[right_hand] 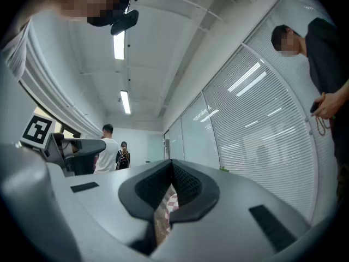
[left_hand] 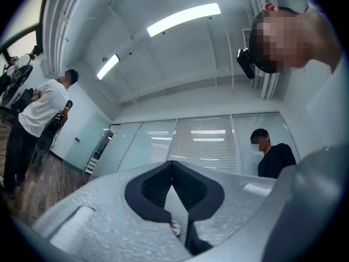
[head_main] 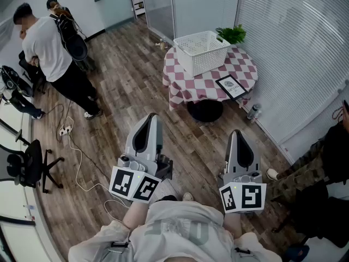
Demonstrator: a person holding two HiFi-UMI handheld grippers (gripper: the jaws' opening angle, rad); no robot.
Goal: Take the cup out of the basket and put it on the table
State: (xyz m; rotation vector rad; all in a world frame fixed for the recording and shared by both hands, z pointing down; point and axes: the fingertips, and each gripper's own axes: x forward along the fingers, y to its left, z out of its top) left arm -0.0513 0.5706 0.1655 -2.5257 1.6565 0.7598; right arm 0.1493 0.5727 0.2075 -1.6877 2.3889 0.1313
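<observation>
Head view: the left gripper (head_main: 150, 123) and the right gripper (head_main: 238, 140) are held side by side over the wood floor, both pointing forward. Well ahead of both sets of jaws, far beyond the tips, a white basket (head_main: 202, 51) stands on a round table (head_main: 242, 67) with a red-and-white checked cloth. The cup cannot be seen; the basket's walls hide what is inside. A person in a white shirt (head_main: 46, 42) stands far off to the left of the left jaws.

Left gripper view: the left gripper (left_hand: 173, 171) has its jaws closed tip to tip with nothing between them. Beyond and to the right of them stands a person in a dark top (left_hand: 275, 157), before window blinds.

Right gripper view: the right gripper (right_hand: 172, 167) also has its jaws together and empty. A sliver of the checked cloth (right_hand: 170, 200) shows through the slit just below where the tips meet.
</observation>
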